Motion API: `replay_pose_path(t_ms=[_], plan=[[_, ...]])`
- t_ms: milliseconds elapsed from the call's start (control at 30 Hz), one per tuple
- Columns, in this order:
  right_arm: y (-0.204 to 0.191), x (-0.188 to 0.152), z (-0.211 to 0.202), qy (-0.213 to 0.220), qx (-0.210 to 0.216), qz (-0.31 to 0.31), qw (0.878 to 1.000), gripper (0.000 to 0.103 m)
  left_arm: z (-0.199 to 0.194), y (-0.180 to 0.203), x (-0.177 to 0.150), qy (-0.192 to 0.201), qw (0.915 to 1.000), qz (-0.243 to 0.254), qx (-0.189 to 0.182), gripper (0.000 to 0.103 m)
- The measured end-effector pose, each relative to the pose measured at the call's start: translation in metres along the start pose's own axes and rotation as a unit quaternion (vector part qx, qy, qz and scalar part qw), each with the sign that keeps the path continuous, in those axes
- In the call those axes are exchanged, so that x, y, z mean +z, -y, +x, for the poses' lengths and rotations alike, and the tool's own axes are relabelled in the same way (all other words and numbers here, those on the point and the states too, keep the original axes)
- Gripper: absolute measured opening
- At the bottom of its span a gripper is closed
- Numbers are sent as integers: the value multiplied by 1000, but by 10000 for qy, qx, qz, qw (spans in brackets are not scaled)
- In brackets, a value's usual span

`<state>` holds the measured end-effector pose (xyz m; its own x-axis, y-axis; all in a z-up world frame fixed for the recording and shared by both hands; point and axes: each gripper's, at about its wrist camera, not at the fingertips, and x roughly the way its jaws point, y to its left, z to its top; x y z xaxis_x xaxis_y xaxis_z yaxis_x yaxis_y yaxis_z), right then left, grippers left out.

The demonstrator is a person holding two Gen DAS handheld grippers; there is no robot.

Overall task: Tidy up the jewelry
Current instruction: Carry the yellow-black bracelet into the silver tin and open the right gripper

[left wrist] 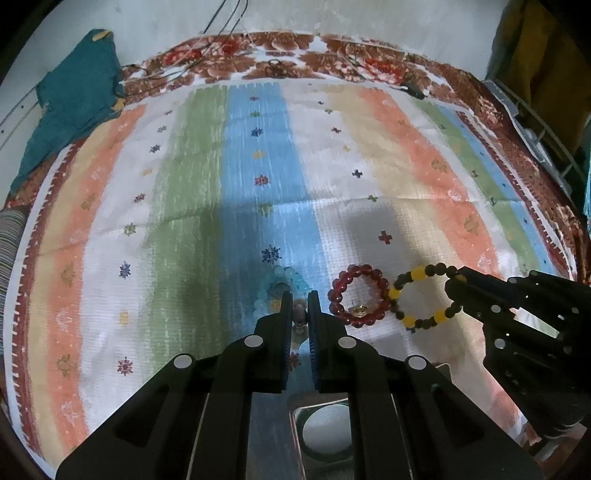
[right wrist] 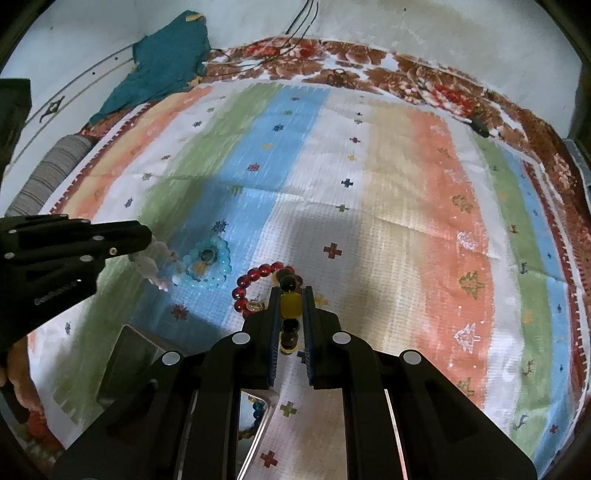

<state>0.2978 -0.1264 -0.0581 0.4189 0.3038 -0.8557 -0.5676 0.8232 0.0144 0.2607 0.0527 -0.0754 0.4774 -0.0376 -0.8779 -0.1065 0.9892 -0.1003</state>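
My left gripper (left wrist: 299,295) is shut on a pale white-and-pink bead bracelet (right wrist: 153,267), which dangles from its tips (right wrist: 147,240) in the right wrist view. Just beyond it a light blue bracelet (left wrist: 280,282) (right wrist: 208,266) lies on the striped cloth (left wrist: 258,166). A red bead bracelet (left wrist: 358,295) (right wrist: 255,282) with a small gold charm lies to its right. My right gripper (right wrist: 290,291) (left wrist: 452,286) is shut on a yellow-and-black bracelet (right wrist: 290,306) (left wrist: 424,295), whose loop hangs beside the red one.
A shiny metal tray (left wrist: 321,424) (right wrist: 125,362) sits under the grippers near the cloth's front edge. A teal cloth (left wrist: 74,99) and a striped roll (right wrist: 48,177) lie at the far left. Thin cables (left wrist: 221,29) and a black plug (left wrist: 413,90) are at the back.
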Motion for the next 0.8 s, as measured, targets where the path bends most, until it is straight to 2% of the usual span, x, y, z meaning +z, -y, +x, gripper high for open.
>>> replay_pose_path(t_ms=[400, 800], plan=[[-6, -5, -22, 306, -256, 40, 9992, 12, -33, 5, -3, 337, 9994, 52, -66, 8], [-13, -19, -51, 623, -259, 163, 9976, 12, -61, 18, -20, 601, 9979, 197, -139, 8]])
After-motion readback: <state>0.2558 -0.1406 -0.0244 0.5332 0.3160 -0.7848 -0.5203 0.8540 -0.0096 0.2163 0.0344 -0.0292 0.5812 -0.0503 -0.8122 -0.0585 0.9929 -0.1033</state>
